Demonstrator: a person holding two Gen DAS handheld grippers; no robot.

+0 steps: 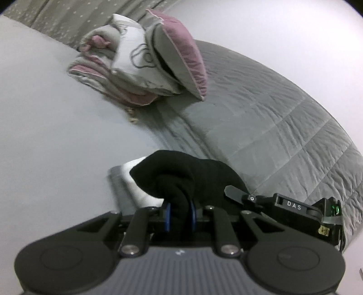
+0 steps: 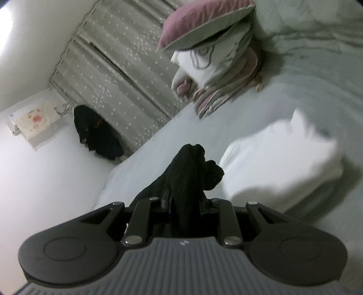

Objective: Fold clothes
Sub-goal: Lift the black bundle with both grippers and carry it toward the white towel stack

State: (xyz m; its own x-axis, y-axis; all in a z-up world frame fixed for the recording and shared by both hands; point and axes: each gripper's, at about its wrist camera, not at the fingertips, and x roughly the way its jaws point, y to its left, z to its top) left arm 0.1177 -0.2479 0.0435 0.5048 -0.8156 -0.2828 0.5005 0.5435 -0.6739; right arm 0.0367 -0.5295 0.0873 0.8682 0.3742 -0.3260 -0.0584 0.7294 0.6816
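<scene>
left wrist view. lower centre of the frame: the left gripper (image 1: 180, 210), jaws drawn narrow, its blue pads (image 1: 167, 216) clamped on a bunch of black garment (image 1: 181, 172) that rises in a rounded fold just above the fingers. right of it, at the lower right, the right gripper (image 1: 236, 191) enters sideways, a black bar marked "das", its tip touching the same black fabric. behind the black fold, at centre left, a piece of white cloth (image 1: 140, 179) shows partly, blurred. centre and right: a grey quilted bedspread (image 1: 272, 127) running in a curved band towards the upper left. upper centre: a heap of pillows (image 1: 140, 59) in grey, white and mauve, the topmost cushion (image 1: 181, 52) tilted on its edge. upper left corner: a grey curtain (image 1: 56, 15) with small pale dots. the left half of the frame is a plain pale surface; whether it is sheet or wall cannot be told.

right wrist view. lower centre: the right gripper (image 2: 185, 206), jaws narrow and pinched on the black garment (image 2: 188, 172), which stands up between the fingers in a twisted column and hangs off to the left. right of centre: a folded white cloth (image 2: 283, 163), blurred, lying on the pale grey bed (image 2: 306, 79). upper centre: the pillows (image 2: 215, 74), with the mauve cushion (image 2: 199, 25) on top. upper left: the dotted curtain (image 2: 118, 74); below it, at left centre, a dark bundle of clothing (image 2: 95, 133) and a white unit (image 2: 34, 120) with a floral cover, mounted on the pale wall (image 2: 34, 192).
</scene>
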